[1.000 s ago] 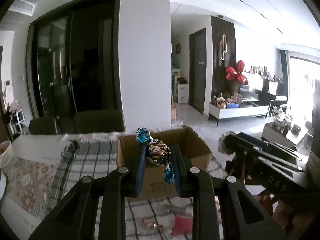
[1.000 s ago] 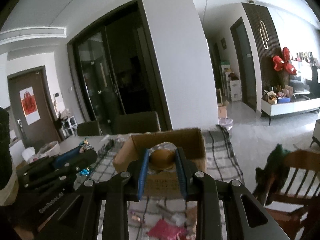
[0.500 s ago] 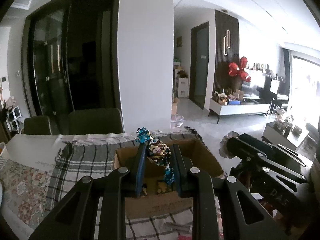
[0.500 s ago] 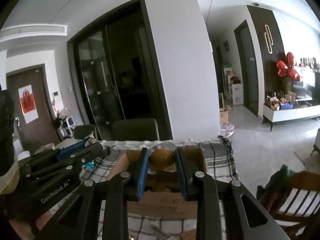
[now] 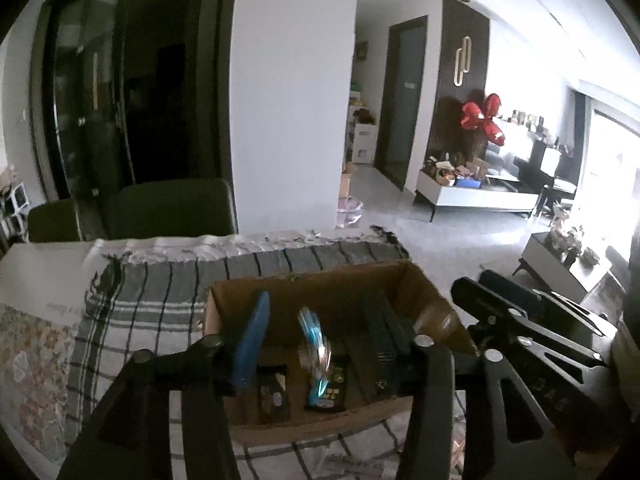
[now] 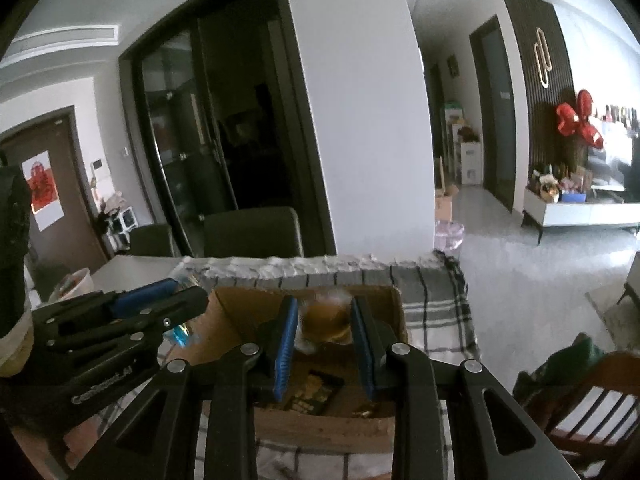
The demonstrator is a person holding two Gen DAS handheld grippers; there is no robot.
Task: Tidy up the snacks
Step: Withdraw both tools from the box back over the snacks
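Observation:
An open cardboard box (image 5: 320, 276) stands on the checked tablecloth, with dark snack packets (image 5: 336, 384) on its floor. My left gripper (image 5: 320, 320) hangs over it with its jaws opening. A blue-twist candy (image 5: 314, 344) is blurred between the pads and touches neither. In the right wrist view my right gripper (image 6: 324, 336) is over the same box (image 6: 256, 296). Its jaws are starting to open, and a round brown wrapped snack (image 6: 324, 318) still spans the gap between the pads. The left gripper (image 6: 176, 296) shows at the left there, with the candy (image 6: 180, 336) below it.
The checked cloth (image 5: 152, 300) covers the table's far end, and a floral cloth (image 5: 28, 352) lies to the left. Dark chairs (image 5: 172, 208) stand behind the table. A wooden chair (image 6: 592, 400) is at the right, a white bowl (image 6: 76, 280) at the far left.
Both grippers have moved forward over the box. The left jaws have opened and let go of the candy, which is dropping. The right gripper still carries the brown snack.

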